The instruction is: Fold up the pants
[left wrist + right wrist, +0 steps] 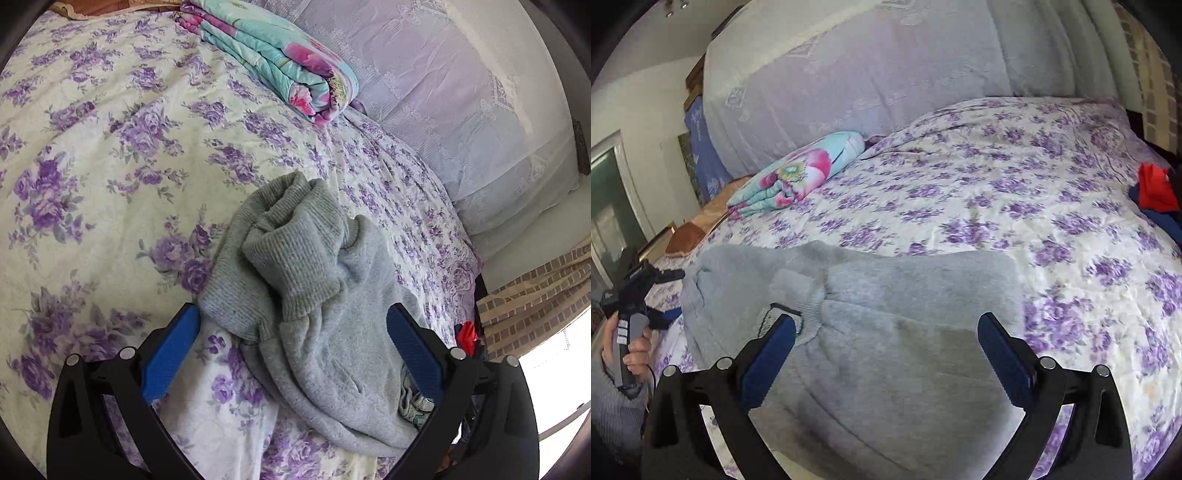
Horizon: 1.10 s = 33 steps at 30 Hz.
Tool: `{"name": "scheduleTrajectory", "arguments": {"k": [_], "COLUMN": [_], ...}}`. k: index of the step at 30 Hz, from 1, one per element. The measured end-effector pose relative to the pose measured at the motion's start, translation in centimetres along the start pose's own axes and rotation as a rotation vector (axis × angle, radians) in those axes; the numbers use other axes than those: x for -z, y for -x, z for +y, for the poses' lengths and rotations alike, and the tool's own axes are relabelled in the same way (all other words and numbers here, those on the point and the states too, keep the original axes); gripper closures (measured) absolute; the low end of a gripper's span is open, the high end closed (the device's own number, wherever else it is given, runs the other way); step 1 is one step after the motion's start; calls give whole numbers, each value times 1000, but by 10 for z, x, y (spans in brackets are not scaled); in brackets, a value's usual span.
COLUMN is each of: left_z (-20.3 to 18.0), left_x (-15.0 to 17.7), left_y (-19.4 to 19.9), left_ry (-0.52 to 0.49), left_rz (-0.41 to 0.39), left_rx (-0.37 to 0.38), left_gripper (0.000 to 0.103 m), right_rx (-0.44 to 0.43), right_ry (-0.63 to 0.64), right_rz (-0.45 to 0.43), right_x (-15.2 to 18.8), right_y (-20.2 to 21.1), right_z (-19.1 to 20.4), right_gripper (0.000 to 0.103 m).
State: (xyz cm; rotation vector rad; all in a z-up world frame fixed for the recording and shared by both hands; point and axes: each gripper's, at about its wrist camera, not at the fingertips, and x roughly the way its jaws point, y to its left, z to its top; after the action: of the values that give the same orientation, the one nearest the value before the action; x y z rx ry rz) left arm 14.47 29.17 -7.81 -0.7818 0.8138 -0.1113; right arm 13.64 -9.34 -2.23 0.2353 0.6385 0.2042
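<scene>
So there's one pair of grey pants (886, 314) lying bunched on the bed (1015, 192), with two ribbed cuffs (291, 254) piled on top of each other at the far end in the left view. Two grippers here: the left gripper (293, 321) and the right gripper (886, 332) both have their jaws spread wide over the fabric, gripping nothing. Also one folded quilt (798, 173) further up the bed, one red cloth (1154, 186) at its edge, and one hand (635, 350) holding the left gripper's handle.

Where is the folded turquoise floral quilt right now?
The folded quilt lies at the far side of the purple-flowered bedspread, against the lace-covered headboard; it is left of centre in the right wrist view and top centre in the left.
</scene>
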Motion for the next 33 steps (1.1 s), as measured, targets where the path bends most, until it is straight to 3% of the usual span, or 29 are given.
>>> {"name": "scheduleTrajectory", "arguments": {"k": [8,13,15,17,22,27,33], "left_z": [-3,-8,-17,-23,-27,-65,-145], "left_x": [-5,-11,-6,-1,1,12,31], "left_y": [-13,-20,-18,-15,-2,18,45], "left_ry": [51,70,33,-3,-26,-163,-384], "left_rz": [-17,-58,-73,-80,-106,-184,-273], "left_rx": [-44,-79,-116,-142,-121,-149,-133], "left_gripper": [5,7,22,46,62,65,66], "right_rx": [-61,-90,-87,-75,-99,-131,-138], "right_ry": [-259,-274,-264,-254,-221,-231,-269], "right_rz": [54,42,47,58,74,64,29], "right_x": [16,19,20,20,22,23,24], "right_y": [-16,-15,-16,-17,-17,-15,-4], "right_z": [-59,-63,-61,-59,-52,-54,-61], "right_gripper": [4,4,4,4,4,4,4]}}
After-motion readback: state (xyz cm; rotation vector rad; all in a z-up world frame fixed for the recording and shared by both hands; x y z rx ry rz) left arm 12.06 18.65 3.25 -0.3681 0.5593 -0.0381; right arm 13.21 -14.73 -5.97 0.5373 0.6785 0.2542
